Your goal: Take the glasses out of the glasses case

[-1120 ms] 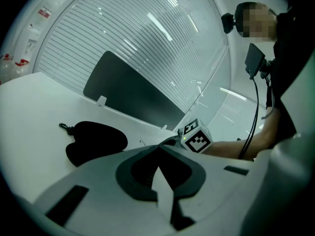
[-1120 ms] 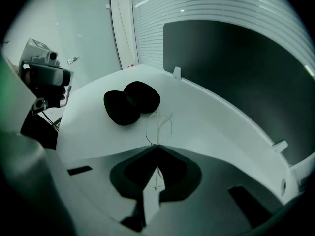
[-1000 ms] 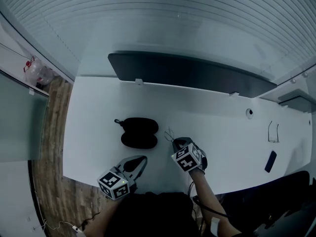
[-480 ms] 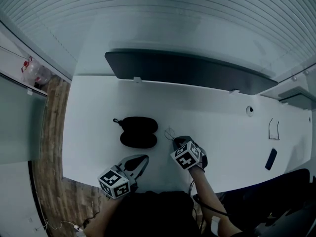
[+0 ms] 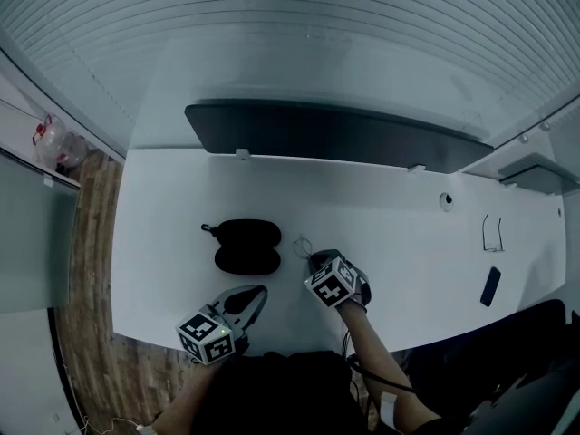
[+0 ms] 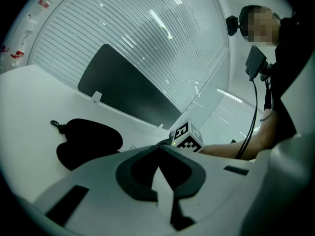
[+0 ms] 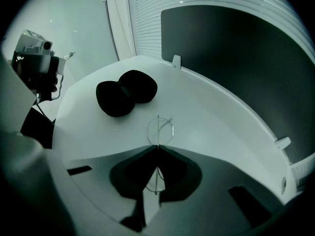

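Observation:
The black glasses case point(image 5: 246, 246) lies open on the white table point(image 5: 390, 243), its two halves side by side; it also shows in the left gripper view point(image 6: 86, 141) and the right gripper view point(image 7: 125, 92). To its right my right gripper point(image 5: 313, 259) points steeply down, shut on the thin wire-framed glasses point(image 7: 158, 127). The glasses point(image 5: 303, 245) sit just above the table beside the case, one lens ring beyond the closed tips point(image 7: 157, 146). My left gripper point(image 5: 258, 293) rests near the front edge below the case, shut and empty point(image 6: 160, 145).
A long dark panel point(image 5: 326, 130) stands along the back of the table. At the far right lie a second pair of glasses point(image 5: 491, 232) and a black phone point(image 5: 490, 285). A round grommet point(image 5: 445, 201) sits in the tabletop. Wooden floor point(image 5: 91, 270) shows on the left.
Only the head view has shifted a little. Both grippers, the case and the glasses keep their places.

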Action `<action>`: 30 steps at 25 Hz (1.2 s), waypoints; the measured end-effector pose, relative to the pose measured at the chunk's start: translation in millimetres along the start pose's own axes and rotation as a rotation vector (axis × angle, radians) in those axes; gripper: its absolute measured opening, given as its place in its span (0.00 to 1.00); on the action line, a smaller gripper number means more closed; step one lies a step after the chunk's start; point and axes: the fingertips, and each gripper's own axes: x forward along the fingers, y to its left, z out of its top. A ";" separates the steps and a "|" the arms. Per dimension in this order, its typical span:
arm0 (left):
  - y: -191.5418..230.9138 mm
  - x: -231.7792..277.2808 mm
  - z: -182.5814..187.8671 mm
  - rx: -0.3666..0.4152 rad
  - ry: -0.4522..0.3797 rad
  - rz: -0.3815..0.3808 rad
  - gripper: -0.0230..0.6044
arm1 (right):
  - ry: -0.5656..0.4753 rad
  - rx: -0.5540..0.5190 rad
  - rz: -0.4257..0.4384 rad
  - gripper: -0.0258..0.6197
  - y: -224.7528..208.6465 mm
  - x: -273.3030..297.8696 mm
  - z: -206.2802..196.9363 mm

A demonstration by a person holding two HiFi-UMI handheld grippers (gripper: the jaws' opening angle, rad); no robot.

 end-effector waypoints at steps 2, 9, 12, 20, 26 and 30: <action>-0.8 -0.6 2.2 0.003 -0.007 -0.003 0.04 | 0.001 -0.001 -0.006 0.07 -0.2 1.0 -0.9; -6.3 -5.4 10.2 0.025 -0.032 -0.013 0.04 | 0.014 -0.021 -0.012 0.07 -1.5 2.6 -3.0; -7.2 -9.1 10.5 0.032 -0.041 -0.010 0.04 | 0.010 -0.014 -0.012 0.10 -1.0 -0.6 -5.1; -14.5 -15.0 16.8 0.056 -0.080 -0.016 0.04 | -0.020 -0.017 -0.025 0.27 2.4 -19.0 -8.1; -24.7 -18.1 17.8 0.078 -0.099 -0.036 0.04 | -0.134 0.005 -0.101 0.27 2.0 -57.5 8.8; -27.7 -24.7 19.5 0.084 -0.120 -0.039 0.04 | -0.220 0.038 -0.099 0.27 12.8 -82.1 24.6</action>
